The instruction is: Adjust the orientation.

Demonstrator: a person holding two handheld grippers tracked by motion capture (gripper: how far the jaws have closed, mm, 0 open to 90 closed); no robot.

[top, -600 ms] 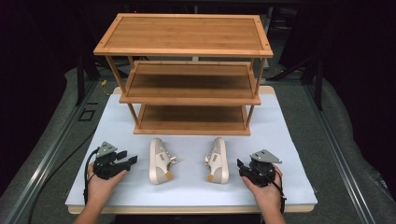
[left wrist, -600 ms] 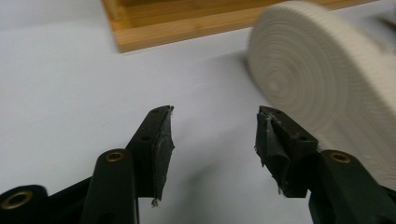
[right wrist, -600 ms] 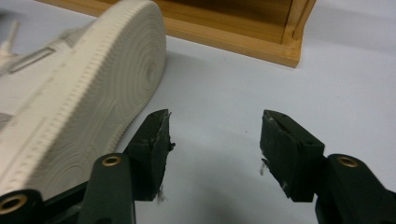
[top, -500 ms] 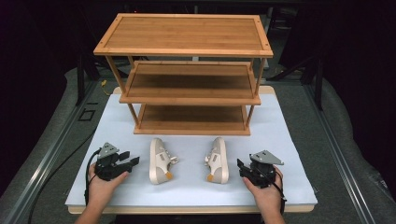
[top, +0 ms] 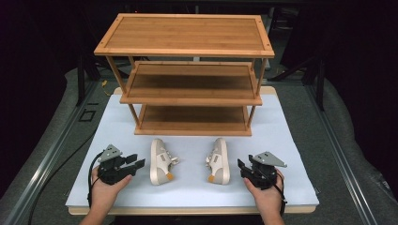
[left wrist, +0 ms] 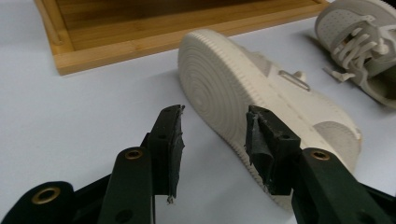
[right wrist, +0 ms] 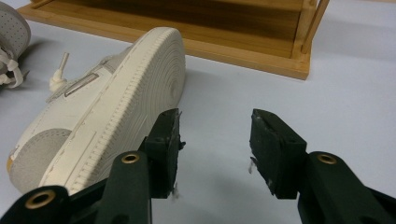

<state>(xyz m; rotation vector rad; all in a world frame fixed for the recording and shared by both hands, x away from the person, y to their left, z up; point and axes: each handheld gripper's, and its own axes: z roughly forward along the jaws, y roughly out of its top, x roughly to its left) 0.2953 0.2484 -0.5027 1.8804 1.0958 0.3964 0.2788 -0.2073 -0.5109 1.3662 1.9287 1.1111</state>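
Two cream sneakers lie on their sides on the pale board, laces facing each other. My left gripper [top: 139, 163] rests open just left of the left sneaker [top: 161, 161]. In the left gripper view the gripper [left wrist: 215, 116] stands open with nothing in it, and that sneaker's sole [left wrist: 219, 88] lies just past its fingertips. My right gripper [top: 241, 165] rests open just right of the right sneaker [top: 219, 160]. In the right gripper view the gripper [right wrist: 215, 116] holds nothing, and the sneaker's sole [right wrist: 116, 112] passes beside the left jaw.
A three-tier wooden shelf rack [top: 187, 44] stands behind the sneakers, its bottom shelf [top: 192, 126] on the pale board [top: 291, 140]. All three shelves are bare. A hand holds each gripper at the board's near edge. Dark floor and rails surround the table.
The left gripper has crept very slightly rightward toward the left sneaker. The sneakers and the right gripper have not moved.
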